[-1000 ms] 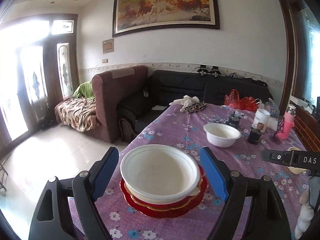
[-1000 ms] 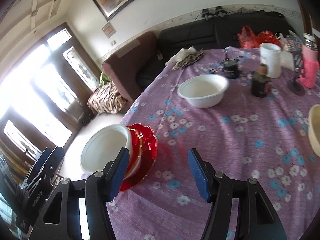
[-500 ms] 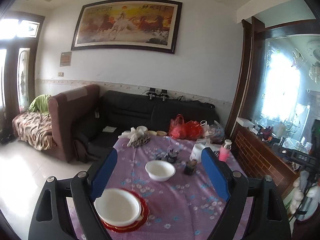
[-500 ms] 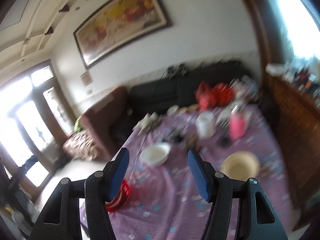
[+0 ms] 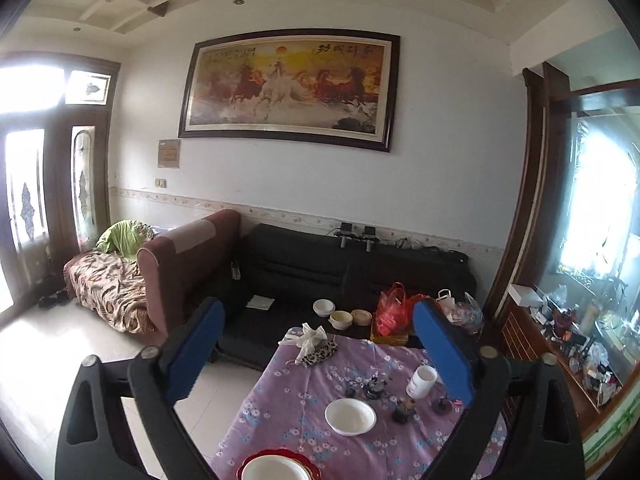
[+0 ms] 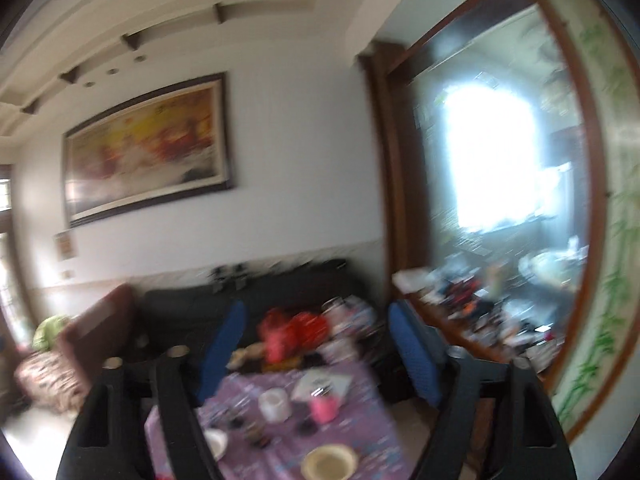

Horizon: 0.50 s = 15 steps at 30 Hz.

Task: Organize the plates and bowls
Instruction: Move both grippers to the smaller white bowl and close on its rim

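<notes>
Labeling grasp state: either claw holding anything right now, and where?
Nothing held. Left claw and right claw, jaws just opened wider, are empty above the table; the stacked dishes sit there untouched.

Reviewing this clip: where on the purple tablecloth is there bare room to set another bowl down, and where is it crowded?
Bare cloth lies on the left side of the tablecloth, between the white bowl and the red plate stack, up to the leopard-print cloth. The right side is crowded around the white cup and small dark bottle.
</notes>
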Available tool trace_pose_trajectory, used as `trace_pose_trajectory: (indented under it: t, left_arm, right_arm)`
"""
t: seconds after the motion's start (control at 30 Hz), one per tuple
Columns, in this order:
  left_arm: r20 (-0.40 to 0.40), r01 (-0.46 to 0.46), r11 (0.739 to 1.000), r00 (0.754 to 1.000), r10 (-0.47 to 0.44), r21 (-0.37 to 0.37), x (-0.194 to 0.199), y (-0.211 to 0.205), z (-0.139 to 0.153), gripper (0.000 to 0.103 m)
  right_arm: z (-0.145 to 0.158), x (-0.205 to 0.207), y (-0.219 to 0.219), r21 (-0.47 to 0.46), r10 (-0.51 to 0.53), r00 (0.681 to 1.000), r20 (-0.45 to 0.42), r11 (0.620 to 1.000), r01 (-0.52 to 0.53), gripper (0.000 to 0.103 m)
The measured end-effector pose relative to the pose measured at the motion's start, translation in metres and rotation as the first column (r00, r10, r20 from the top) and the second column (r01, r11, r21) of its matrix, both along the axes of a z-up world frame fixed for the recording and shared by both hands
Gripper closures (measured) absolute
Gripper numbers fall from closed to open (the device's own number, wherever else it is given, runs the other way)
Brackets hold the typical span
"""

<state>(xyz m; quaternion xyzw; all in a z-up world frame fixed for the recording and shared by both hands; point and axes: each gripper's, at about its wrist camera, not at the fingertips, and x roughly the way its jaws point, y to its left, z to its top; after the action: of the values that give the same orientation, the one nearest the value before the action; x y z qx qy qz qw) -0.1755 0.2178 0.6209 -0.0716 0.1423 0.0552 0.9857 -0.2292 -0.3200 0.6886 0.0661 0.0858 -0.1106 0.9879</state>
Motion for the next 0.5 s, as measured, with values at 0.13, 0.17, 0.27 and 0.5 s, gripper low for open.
trace_pose_trajectory:
  t: [0.13, 0.17, 0.27, 0.5]
  left_arm:
    - [-0.034, 0.07, 0.997, 0.997, -0.071, -0.046, 0.028, 0.012, -0.05, 0.003]
    - [-0.055, 0.081, 0.995, 0.995, -0.084, -0.053, 0.035, 0.013, -0.065, 0.003]
    - [-0.158, 0.094, 0.99, 0.981, -0.11, -0.103, 0.076, 0.016, -0.136, 0.003]
    - [-0.367, 0.113, 0.963, 0.909, -0.2, -0.244, 0.178, 0.009, -0.297, 0.003]
  right_arm:
    - [-0.034, 0.034, 0.016, -0.004, 0.091, 0.996, -0.02, 0.996, -0.091, 0.009]
    - [-0.048, 0.049, 0.022, -0.018, 0.104, 0.994, -0.046, 0.994, -0.104, 0.009]
    - [-0.111, 0.106, 0.051, -0.049, 0.165, 0.972, -0.169, 0.983, -0.176, 0.01]
    - [-0.281, 0.237, 0.123, 0.079, 0.376, 0.836, -0.4, 0.923, -0.377, 0.01]
